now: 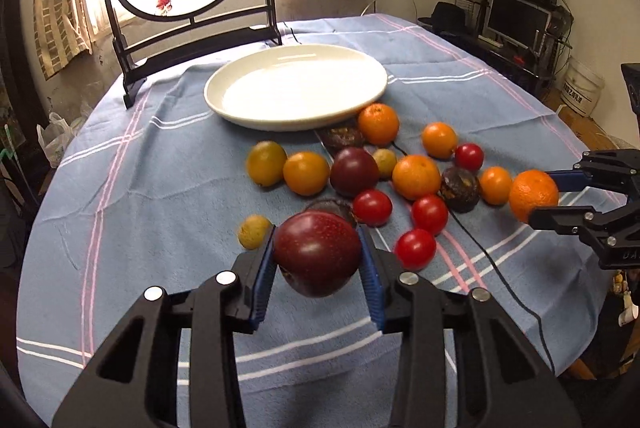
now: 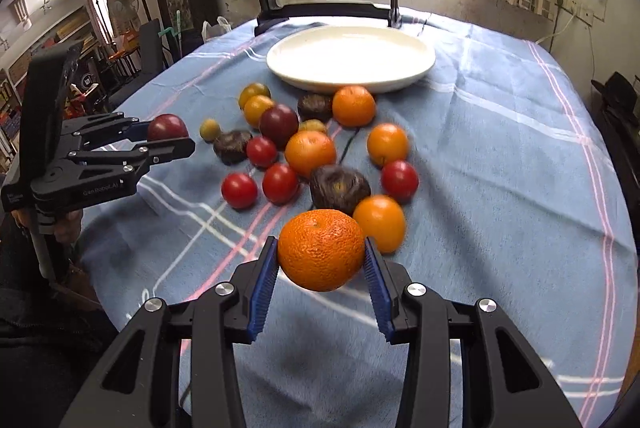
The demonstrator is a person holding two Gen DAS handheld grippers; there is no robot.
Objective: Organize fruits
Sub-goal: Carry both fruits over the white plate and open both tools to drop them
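Both hands are at the lifting step; the left gripper has its pads pinched on a dark red plum, the right gripper on an orange, each clear of the cloth; next, I judge, comes carrying them to the empty white plate beyond the scattered fruit.

Black claw, blue ribbed pads, silver screws.

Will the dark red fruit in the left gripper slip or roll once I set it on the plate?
The dark red fruit looks smooth and glossy, so probably slippery. It is round, and the plate looks shallow, so it may roll.
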